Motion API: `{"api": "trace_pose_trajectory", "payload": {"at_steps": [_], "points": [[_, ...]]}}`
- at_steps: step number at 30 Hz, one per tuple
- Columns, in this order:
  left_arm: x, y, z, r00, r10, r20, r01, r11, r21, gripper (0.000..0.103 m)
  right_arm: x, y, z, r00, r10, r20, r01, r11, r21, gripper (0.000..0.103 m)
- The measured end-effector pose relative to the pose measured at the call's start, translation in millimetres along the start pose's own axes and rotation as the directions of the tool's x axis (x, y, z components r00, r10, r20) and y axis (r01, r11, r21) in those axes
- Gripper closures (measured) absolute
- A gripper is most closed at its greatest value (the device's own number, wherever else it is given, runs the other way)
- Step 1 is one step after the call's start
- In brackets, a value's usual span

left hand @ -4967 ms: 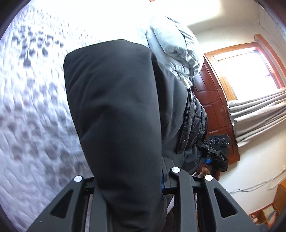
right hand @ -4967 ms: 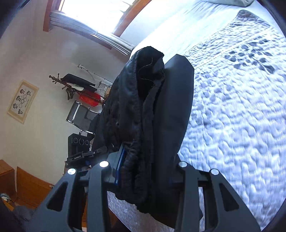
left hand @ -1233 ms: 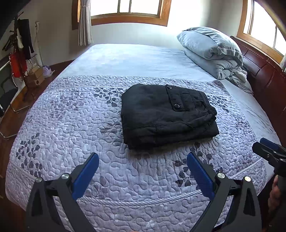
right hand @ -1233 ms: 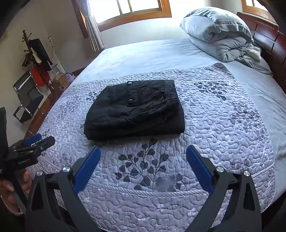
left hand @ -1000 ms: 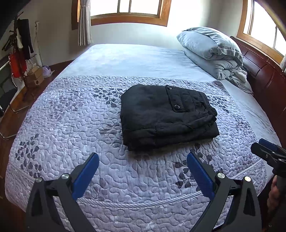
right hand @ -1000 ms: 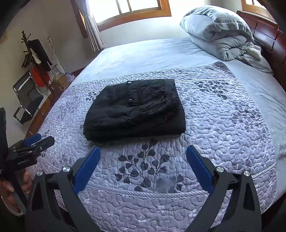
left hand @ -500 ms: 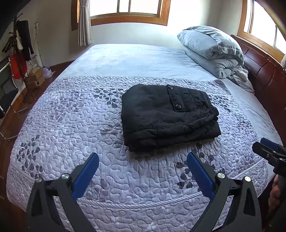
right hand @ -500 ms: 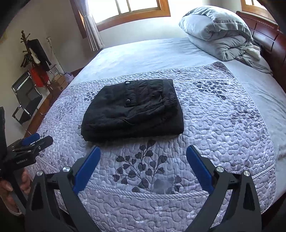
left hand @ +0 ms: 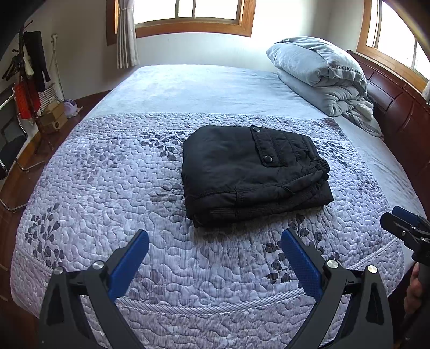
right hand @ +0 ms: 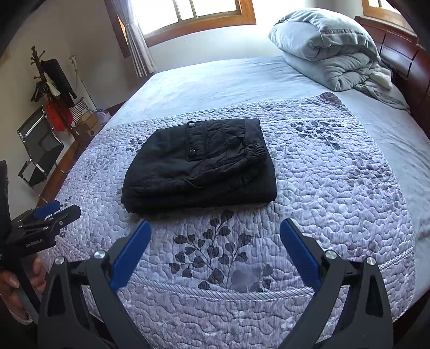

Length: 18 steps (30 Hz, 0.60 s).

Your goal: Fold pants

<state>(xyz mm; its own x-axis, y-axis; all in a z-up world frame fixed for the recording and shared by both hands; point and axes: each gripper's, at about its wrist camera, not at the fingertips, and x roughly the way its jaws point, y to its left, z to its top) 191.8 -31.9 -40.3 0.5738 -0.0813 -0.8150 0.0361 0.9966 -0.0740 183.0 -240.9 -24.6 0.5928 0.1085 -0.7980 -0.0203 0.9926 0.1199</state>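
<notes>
Item: black pants (left hand: 252, 171), folded into a thick rectangular bundle, lying flat on the quilted bedspread (left hand: 107, 188) about midway across the bed. A snap-buttoned pocket flap faces up on top; the elasticated waistband lies along the bundle's right edge; the stacked folds show along the near edge. Nothing of mine touches it.

My left gripper (left hand: 215, 257): held over the foot of the bed, short of the bundle, its blue-padded fingers (left hand: 129, 265) spread wide apart with only quilt between them. My right gripper (right hand: 215, 249): likewise short of the bundle, fingers wide apart, holding nothing. From the right wrist view, the left tool appears at the far left with part of my hand (right hand: 16, 282) around its handle.

Bedspread: lilac-grey, pebble quilting, dark leaf sprays, a corded border near the foot. Beyond it, a plain pale blue sheet (left hand: 204, 88).

At the head, right side: folded grey duvet (right hand: 330, 48) stacked in a heap against the dark wooden headboard (left hand: 397, 107).

Far wall: wood-framed window (left hand: 193, 16) with a tied curtain. Left of the bed: coat stand (right hand: 51, 86) hung with dark and red garments, and a metal-framed chair (right hand: 40, 145)
</notes>
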Motion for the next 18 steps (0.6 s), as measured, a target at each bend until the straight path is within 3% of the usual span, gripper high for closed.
{"api": "trace_pose_trajectory", "payload": {"at_steps": [18], "points": [[5.9,0.9,2.8,1.0,-0.003,-0.012,0.003,1.0,-0.001,0.004,4.8,-1.2,-0.6,1.0,0.001,-0.007,0.0,1.0,0.002,0.007]]}}
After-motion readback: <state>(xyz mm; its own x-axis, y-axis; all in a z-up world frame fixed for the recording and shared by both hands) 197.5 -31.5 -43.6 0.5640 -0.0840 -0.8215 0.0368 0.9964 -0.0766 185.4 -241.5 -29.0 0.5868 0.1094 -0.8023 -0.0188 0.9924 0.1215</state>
